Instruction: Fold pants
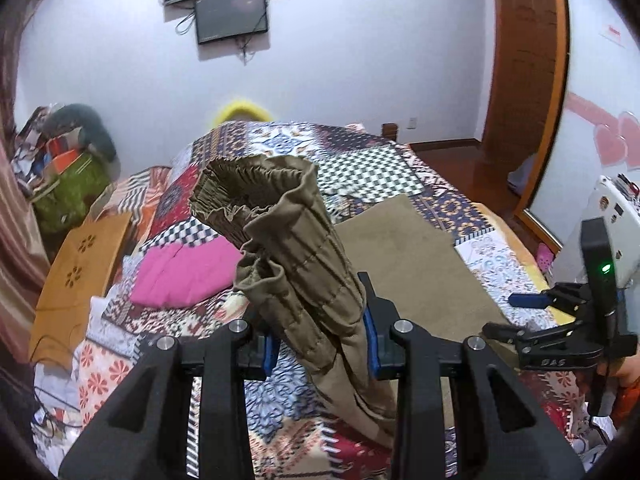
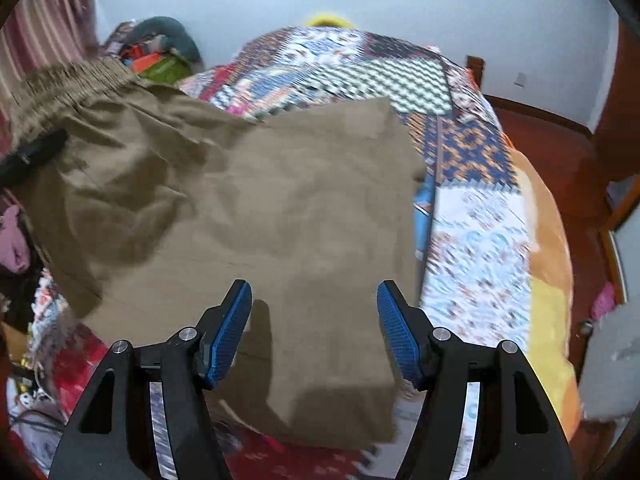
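The left claw point(image 1: 318, 344) is clamped on the khaki pants point(image 1: 304, 264) near the elastic waistband point(image 1: 224, 188), lifting them off the bed point(image 1: 492, 216). The right claw point(image 2: 314, 332) hangs apart, empty, above the flat legs; folding looks partway done.

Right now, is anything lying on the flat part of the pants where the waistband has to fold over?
Nothing visible: the flat part of the pants on the bed is bare. The open right hand-held gripper hovers over its near edge, while the left hand-held gripper holds the waistband up.
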A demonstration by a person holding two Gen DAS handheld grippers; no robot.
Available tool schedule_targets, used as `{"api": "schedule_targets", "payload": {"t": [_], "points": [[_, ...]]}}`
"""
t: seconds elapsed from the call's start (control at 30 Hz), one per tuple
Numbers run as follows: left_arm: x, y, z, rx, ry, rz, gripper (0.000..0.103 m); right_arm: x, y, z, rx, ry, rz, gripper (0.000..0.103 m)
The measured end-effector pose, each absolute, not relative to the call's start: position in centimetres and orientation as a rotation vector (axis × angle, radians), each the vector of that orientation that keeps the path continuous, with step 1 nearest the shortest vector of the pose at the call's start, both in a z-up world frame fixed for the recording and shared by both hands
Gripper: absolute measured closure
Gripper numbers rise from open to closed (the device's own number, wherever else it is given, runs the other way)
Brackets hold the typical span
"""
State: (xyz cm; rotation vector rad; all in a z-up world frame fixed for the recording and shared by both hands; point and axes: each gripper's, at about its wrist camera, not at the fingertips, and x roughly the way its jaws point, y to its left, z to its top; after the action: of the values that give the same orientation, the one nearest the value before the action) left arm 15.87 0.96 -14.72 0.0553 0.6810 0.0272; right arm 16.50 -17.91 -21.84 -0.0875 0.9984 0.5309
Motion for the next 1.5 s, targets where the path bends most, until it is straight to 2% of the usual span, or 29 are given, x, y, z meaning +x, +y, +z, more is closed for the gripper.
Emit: {"api": "schedule_targets", "payload": {"t": [0.2, 0.73, 1.33, 1.4, 1.5], "points": [[16.5, -1.5, -14.4, 0.088, 0.685, -0.038, 0.07, 15.7, -18.5, -24.4, -0.087, 1.048, 0.518, 0.042], [19.3, -6.1, -16.0, 0.064, 0.799, -0.245, 0.074, 15.9, -18.8, -24.6, -0.043, 1.045, 0.521, 0.041], [21.9, -9.9, -21.1, 0.043, 0.989, -0.372, 0.074, 14.6, -25.7, -20.9, 0.07, 0.956, 0.361, 0.041], [21.7, -10.2, -21.5, 0.069, 1.005, -0.372, 0.072, 14.8, -26.0, -20.7, 0.079, 0.953, 0.35, 0.041], [21.7, -10.5, -22.2, 0.042, 1.047, -0.397, 0.052, 15.0, -26.4, -20.8, 0.095, 0.952, 0.341, 0.041]]}}
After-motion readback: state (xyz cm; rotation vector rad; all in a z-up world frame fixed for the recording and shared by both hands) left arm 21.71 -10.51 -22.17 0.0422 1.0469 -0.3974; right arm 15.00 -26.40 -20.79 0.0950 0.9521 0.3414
